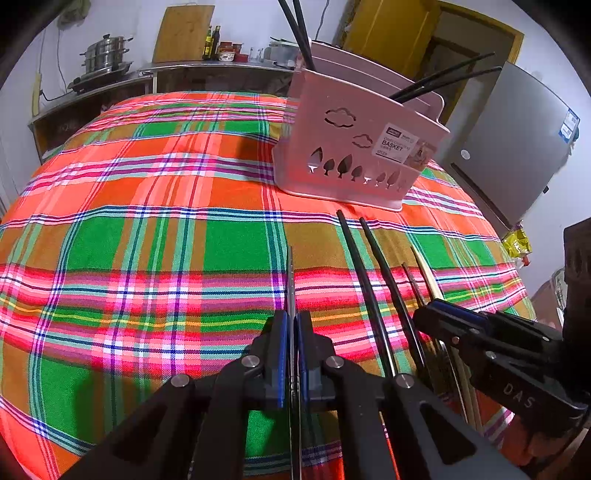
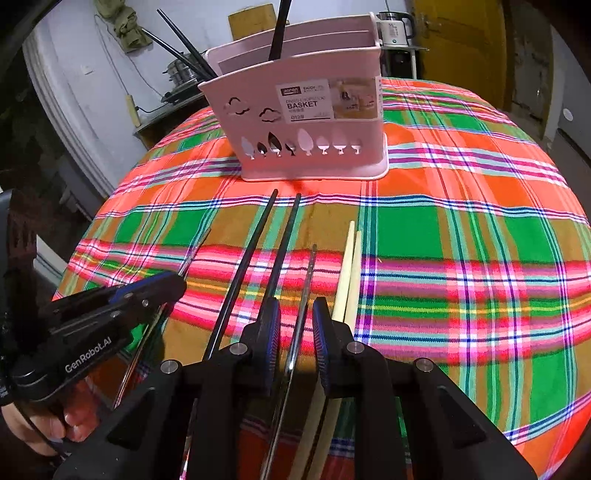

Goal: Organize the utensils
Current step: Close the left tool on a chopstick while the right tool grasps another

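Only two black chopsticks [image 2: 255, 254] — flat.

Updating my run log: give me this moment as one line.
left gripper: shut on metal chopstick | right gripper: open around second metal chopstick | basket: holds black chopsticks

Your basket [image 2: 310, 122] stands on the cloth [image 2: 461, 229] at the far side, chopsticks [image 2: 279, 31] upright in it. Before it, loose chopsticks [image 2: 258, 243] lie side by side. Left gripper [image 1: 291, 325] sits left of right gripper [image 2: 295, 321].
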Tool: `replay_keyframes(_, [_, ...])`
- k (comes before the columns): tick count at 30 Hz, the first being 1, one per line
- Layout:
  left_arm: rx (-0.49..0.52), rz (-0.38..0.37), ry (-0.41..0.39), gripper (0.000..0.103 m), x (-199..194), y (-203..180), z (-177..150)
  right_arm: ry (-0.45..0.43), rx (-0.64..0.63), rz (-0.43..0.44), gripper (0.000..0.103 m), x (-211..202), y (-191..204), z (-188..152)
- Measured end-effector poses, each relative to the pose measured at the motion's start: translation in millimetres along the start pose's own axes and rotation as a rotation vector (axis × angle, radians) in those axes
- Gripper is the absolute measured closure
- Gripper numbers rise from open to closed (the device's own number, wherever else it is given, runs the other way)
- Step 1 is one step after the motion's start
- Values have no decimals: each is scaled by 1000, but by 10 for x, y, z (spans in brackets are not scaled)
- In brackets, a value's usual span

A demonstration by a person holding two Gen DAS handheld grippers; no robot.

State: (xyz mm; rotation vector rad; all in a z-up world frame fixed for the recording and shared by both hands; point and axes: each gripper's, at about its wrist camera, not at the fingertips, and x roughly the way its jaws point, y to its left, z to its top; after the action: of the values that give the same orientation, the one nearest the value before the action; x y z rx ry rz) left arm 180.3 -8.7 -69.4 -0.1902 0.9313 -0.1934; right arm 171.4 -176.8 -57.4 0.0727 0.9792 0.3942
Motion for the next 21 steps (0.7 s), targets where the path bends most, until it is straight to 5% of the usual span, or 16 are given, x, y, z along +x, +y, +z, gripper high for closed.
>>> replay_keyframes(10, [45, -15, 66, 96, 111, -24, 215, 29, -8, -44, 84, 133, 16, 213])
replay_keyframes(14, [82, -46, 110, 96, 193, -34, 343, 43, -20, -68, 95, 166, 21, 252])
replay_keyframes(21, [175, -21, 150, 96, 288, -166, 458, 56, -20, -71, 98, 200, 2, 320])
